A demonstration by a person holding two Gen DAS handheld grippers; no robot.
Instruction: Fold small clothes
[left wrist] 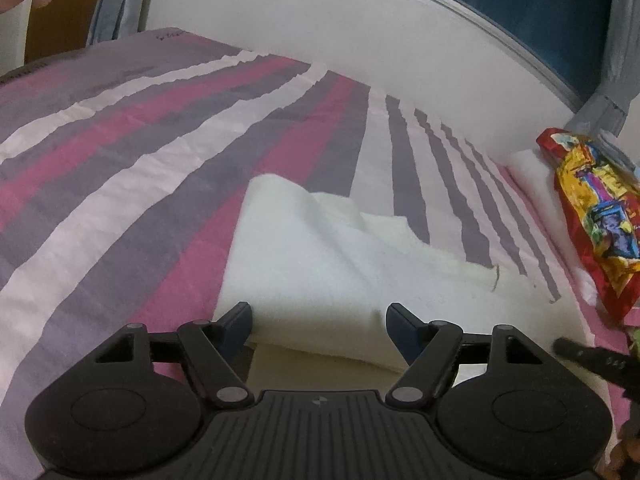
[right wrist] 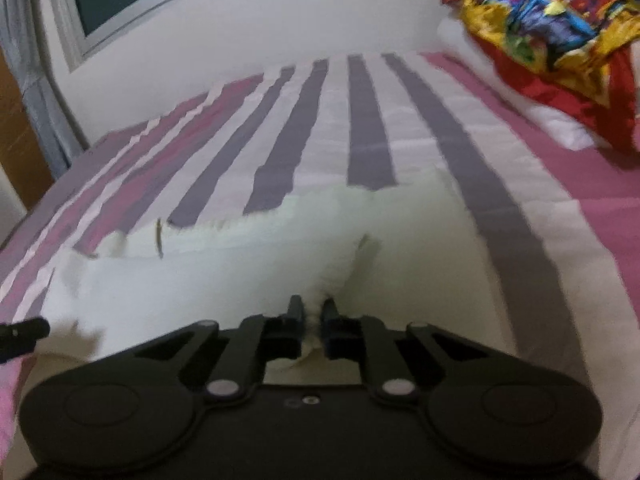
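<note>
- The white cloth (left wrist: 340,264) lies on the striped bedsheet (left wrist: 140,168), partly folded, with an upper layer lying over a lower one at its near edge.
- In the left wrist view the left gripper (left wrist: 319,330) has its jaws spread wide, one on each side of the cloth's near folded edge. The finger pads (left wrist: 236,326) sit at that edge, but whether they touch the fabric cannot be told.
- In the right wrist view the right gripper (right wrist: 312,314) has its jaws pressed close together, pinching a bunched ridge of the white cloth (right wrist: 280,264) that rises between them.
- That view is blurred, so the cloth's far edge looks ragged and its outline against the bedsheet (right wrist: 360,128) is hard to trace.
- A thin dark mark, perhaps a thread or tag, shows near the cloth's far right corner in the left view; what it is cannot be made out.
- A bright red and yellow patterned bundle (left wrist: 600,216) lies far right on something white, cut off by the frame edge; the same bundle (right wrist: 552,40) sits at the far right in the other view.
- A dark object enters at the near right of the left view and the near left of the right view, too cropped to identify.
- A window (left wrist: 520,12) sits in the wall beyond the bed, only partly in frame.
</note>
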